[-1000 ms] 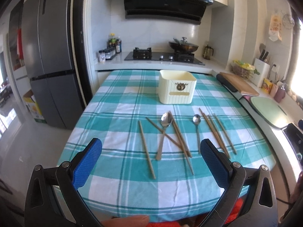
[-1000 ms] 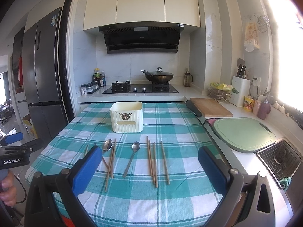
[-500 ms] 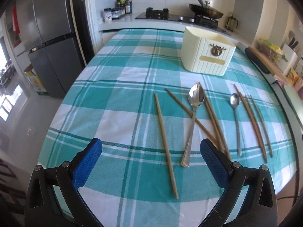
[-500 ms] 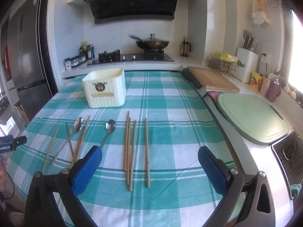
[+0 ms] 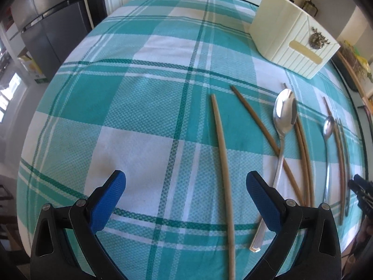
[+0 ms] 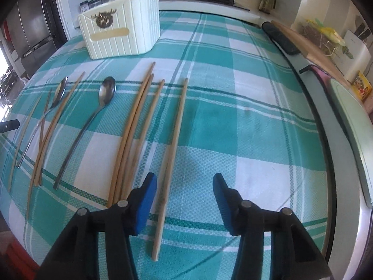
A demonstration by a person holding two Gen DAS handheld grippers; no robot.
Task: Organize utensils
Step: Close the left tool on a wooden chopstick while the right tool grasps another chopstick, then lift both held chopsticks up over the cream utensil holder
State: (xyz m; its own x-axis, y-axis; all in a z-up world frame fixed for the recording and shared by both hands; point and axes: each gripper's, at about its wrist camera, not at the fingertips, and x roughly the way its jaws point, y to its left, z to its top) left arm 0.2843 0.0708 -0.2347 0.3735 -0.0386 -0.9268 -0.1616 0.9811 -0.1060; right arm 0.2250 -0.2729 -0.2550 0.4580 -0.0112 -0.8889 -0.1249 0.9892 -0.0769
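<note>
Approach step: right claw half-wide, empty, straddling the chopstick rightmost from the caddy. Left claw wide, empty. Next, probably: lower, pinch.

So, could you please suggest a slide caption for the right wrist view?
Open right gripper low over a single chopstick on the checked tablecloth, cream utensil holder behind.

Bare cloth fills the right of the right view. Chopsticks and spoons crowd the left, the box blocking the upper left.
</note>
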